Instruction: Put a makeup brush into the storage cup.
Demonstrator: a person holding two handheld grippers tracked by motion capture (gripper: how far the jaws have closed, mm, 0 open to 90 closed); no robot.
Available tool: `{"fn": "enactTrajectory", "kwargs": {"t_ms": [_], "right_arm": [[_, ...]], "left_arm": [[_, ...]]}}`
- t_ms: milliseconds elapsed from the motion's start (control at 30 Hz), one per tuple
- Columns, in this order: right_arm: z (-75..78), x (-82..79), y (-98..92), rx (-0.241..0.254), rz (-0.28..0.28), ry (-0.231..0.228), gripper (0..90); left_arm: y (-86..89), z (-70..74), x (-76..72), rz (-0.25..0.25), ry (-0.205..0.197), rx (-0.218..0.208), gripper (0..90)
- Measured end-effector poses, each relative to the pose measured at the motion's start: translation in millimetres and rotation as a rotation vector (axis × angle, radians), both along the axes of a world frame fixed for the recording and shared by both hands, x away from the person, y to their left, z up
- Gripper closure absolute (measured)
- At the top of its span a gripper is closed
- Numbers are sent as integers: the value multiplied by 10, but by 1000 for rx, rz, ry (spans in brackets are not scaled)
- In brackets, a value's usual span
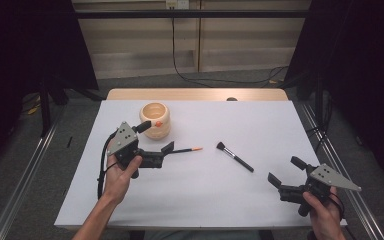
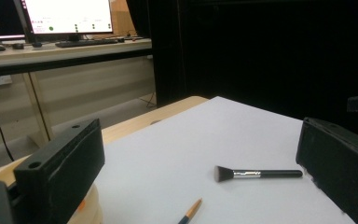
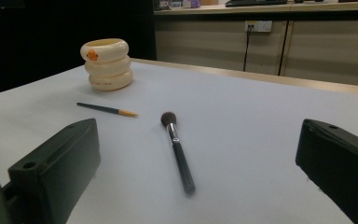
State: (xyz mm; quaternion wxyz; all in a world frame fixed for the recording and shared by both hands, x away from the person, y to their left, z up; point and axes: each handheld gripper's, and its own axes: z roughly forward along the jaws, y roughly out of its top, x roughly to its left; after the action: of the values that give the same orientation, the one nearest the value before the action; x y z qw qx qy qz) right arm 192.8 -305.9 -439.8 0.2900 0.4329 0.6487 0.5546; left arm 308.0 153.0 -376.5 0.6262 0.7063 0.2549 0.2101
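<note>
A cream ringed cup [image 1: 155, 120] with an orange dot stands at the back left of the white sheet. My left gripper [image 1: 155, 137] is open just in front of it, nothing between its jaws. A thin dark pencil with an orange tip [image 1: 187, 150] lies right of that gripper. A black makeup brush [image 1: 235, 156] lies mid-table. My right gripper [image 1: 286, 171] is open and empty near the front right edge. In the left gripper view, the left gripper [image 2: 198, 154] faces the brush [image 2: 256, 174] and pencil tip [image 2: 190, 212]. In the right gripper view, the right gripper [image 3: 198, 154] faces the brush [image 3: 177, 149], pencil [image 3: 105, 109] and cup [image 3: 106, 64].
The white sheet [image 1: 240, 200] covers a wooden table whose far edge [image 1: 200, 94] shows bare. Black curtains hang at both sides. A cable [image 1: 190, 75] runs across the floor behind the table. A desk with a lit monitor [image 2: 67, 16] stands beyond.
</note>
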Motion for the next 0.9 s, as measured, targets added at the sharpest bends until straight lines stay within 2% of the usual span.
{"fn": "enactTrajectory", "kwargs": {"t_ms": [133,333,400,500,600,767,900], "right_arm": [[-4,8,-2,-11,9,0,0],[-8,14,-1,-13,8,2,0],[-5,6,8,-12,11,10,0],[-6,5,8,-12,13,10,0],[-10,7,3,-10,12,12,0],[-13,11,-2,-12,12,14,0],[-12,6,5,-8,19,17,0]], "left_arm": [[-5,16,76,9,7,-12,8],[-79,65,218,25,11,5,9],[-108,48,290,24,17,23,12],[-134,3,394,28,36,17,12],[-173,17,462,29,22,16,12],[-263,148,549,10,7,-3,11],[-360,216,603,0,-5,3,11]]}}
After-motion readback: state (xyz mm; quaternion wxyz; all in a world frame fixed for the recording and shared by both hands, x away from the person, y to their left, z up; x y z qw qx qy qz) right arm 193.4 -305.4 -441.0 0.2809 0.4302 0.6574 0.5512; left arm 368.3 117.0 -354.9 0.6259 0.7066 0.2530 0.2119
